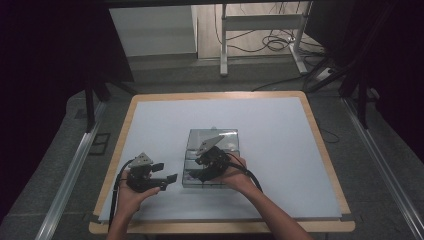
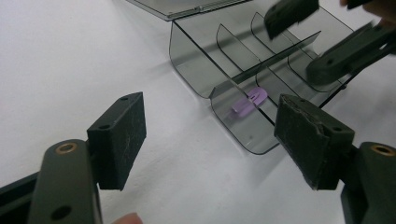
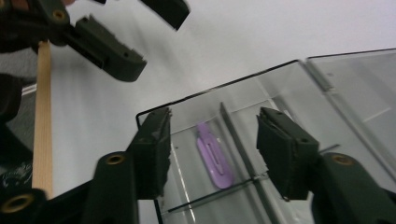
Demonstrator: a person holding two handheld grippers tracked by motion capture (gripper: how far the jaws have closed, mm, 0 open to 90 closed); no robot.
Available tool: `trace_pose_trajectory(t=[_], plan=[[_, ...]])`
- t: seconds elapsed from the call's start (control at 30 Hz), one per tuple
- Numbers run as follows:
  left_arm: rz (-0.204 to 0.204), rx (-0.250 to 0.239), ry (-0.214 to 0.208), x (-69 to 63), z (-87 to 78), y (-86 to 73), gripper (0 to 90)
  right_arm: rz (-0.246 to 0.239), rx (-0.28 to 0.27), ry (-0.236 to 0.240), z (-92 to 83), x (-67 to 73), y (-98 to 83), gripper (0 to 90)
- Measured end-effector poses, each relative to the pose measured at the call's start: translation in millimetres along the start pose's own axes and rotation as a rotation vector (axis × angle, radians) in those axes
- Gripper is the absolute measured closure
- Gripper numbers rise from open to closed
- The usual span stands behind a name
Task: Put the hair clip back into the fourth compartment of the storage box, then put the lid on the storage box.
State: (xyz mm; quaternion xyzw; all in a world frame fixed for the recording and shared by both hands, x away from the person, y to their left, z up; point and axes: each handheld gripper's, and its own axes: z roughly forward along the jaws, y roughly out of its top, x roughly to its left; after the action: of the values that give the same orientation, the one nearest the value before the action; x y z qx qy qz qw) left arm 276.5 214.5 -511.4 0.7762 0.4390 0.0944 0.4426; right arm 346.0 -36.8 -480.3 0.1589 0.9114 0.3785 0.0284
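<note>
No readable text, label, brand, number or sign on anything here.

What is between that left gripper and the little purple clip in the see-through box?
Bare white table, then the box's clear curved wall; the left gripper view shows this, with the purple clip behind it.

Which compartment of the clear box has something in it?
The corner compartment under the right gripper holds a purple clip; the others look empty.
</note>
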Motion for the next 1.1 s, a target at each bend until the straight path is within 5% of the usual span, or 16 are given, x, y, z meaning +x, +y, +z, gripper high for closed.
trace_pose_trajectory(t=[0.3, 0.43, 1.1], plan=[[-0.005, 0.000, 0.000, 0.4, -0.2, -0.3, 25.5, 0.075, -0.066, -0.064, -16.1, -14.7, -7.5, 30.5], [-0.003, -0.002, -0.001, -0.1, -0.3, 0.0, 25.5, 0.106, -0.104, -0.135, -26.5, -19.7, -10.8, 26.5], [-0.002, -0.001, -0.004, -0.8, 0.0, 0.3, 25.5, 0.329, -0.170, -0.280, -69.9, -75.3, -33.3, 25.1]])
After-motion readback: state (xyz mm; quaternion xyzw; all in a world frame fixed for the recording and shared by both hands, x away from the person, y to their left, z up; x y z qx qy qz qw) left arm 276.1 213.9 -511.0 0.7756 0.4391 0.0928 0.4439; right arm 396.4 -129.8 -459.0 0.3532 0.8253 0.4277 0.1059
